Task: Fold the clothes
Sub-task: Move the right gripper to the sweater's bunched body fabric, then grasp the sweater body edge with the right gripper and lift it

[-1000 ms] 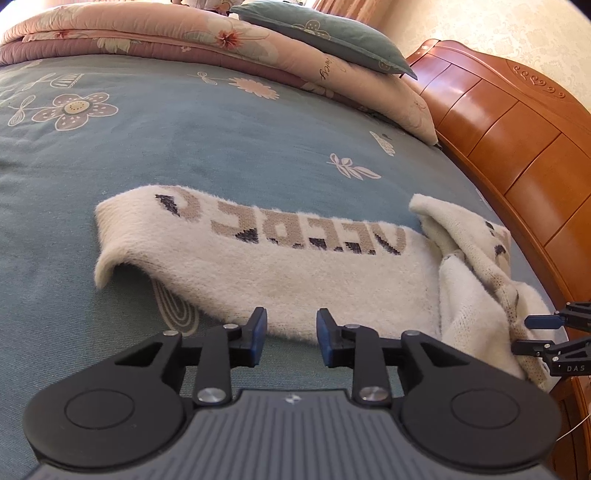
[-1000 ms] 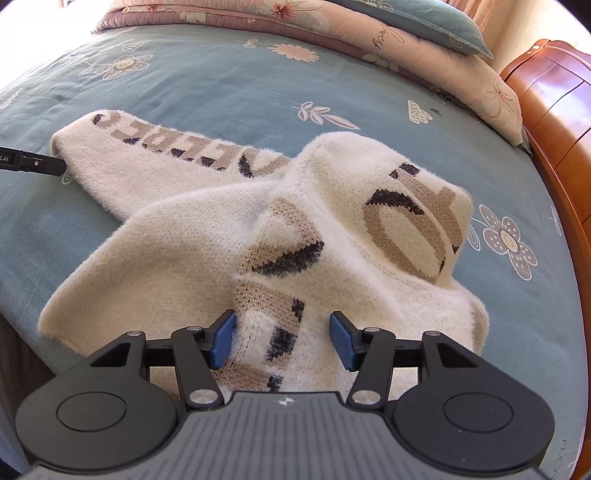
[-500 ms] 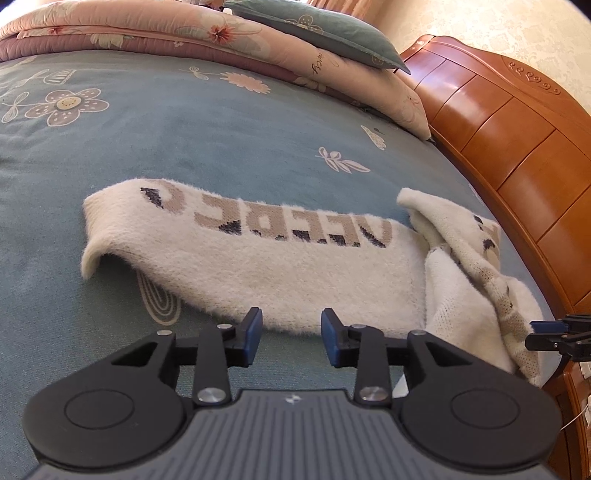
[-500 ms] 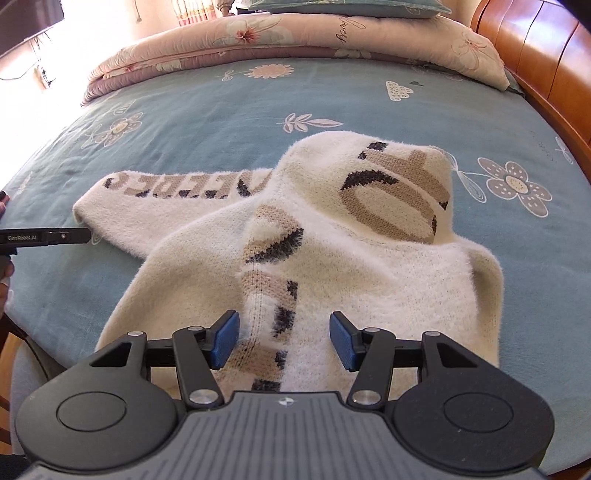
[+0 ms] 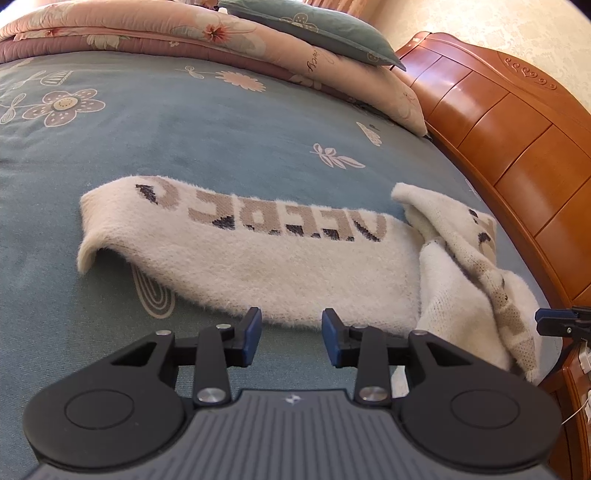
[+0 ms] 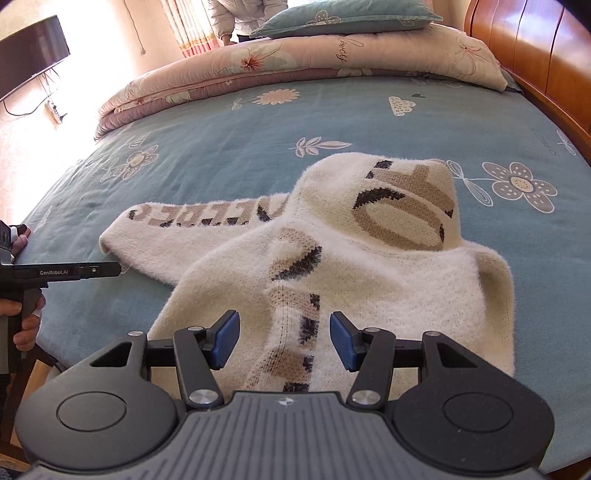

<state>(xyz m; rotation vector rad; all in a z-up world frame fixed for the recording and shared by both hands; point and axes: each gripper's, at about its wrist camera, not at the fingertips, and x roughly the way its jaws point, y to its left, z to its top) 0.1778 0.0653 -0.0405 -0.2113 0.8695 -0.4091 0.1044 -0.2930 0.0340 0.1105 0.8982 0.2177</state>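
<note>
A fluffy cream sweater (image 6: 373, 266) with beige and dark lettering lies on the blue floral bedspread (image 6: 229, 147). Its body is bunched, with a folded part on top. One sleeve (image 5: 258, 251) stretches out flat to the left, its cuff slightly curled up. My left gripper (image 5: 291, 328) is open just short of the sleeve's near edge, nothing between its pads. In the right wrist view it shows as a black finger (image 6: 99, 270) by the cuff. My right gripper (image 6: 284, 334) is open above the sweater's near hem, over the lettered strip, gripping nothing. Its tip (image 5: 554, 321) shows at the right edge.
A folded pink quilt (image 6: 295, 62) and a teal pillow (image 6: 343, 16) lie at the bed's far end. The wooden bed board (image 5: 517, 147) runs along the right. A person (image 6: 240, 16) stands beyond the quilt. A dark screen (image 6: 33, 55) hangs on the left wall.
My left gripper's jaws have opened a little and it has stayed by the sleeve. My right gripper has rolled and lifted slightly, so more of the bed and room now shows.
</note>
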